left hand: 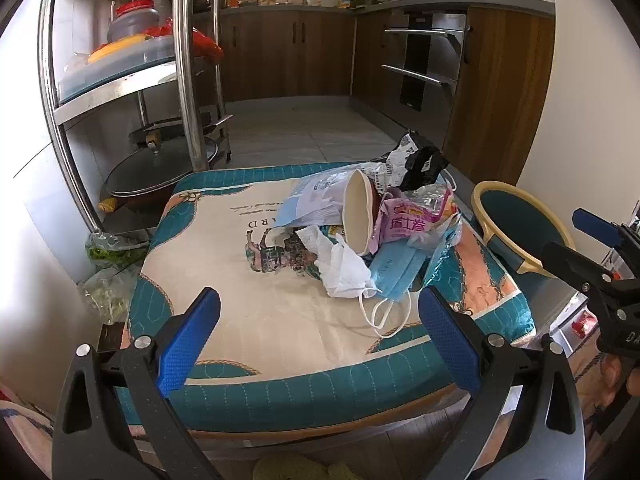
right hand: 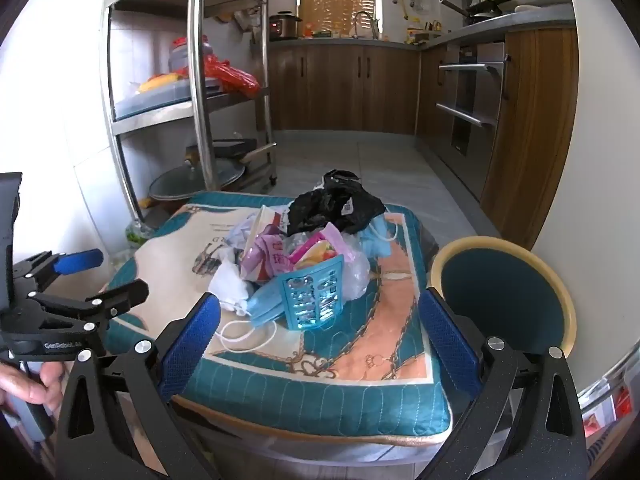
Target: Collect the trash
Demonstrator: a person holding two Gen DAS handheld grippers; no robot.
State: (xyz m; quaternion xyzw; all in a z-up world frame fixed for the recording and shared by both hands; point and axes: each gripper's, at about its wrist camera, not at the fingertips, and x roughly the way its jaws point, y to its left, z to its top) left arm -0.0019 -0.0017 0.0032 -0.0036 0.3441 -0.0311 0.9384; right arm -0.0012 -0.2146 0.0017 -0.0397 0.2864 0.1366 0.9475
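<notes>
I hold my left hand-held gripper (left hand: 318,334) and right hand-held gripper (right hand: 319,334) spread wide and empty, short of the heap of crumpled wrappers, bags and blue face masks (right hand: 304,248) on the teal quilted cushion (right hand: 360,396), ready to pinch; the round teal bin (right hand: 504,292) waits just beside.

Each tool is showing 2 black arms with silver screws and blue textured pads: the left tool (left hand: 319,328) and the right tool (right hand: 319,330). The left tool's body is wearing white "GenRobot" lettering, with bare skin showing beneath it.
</notes>
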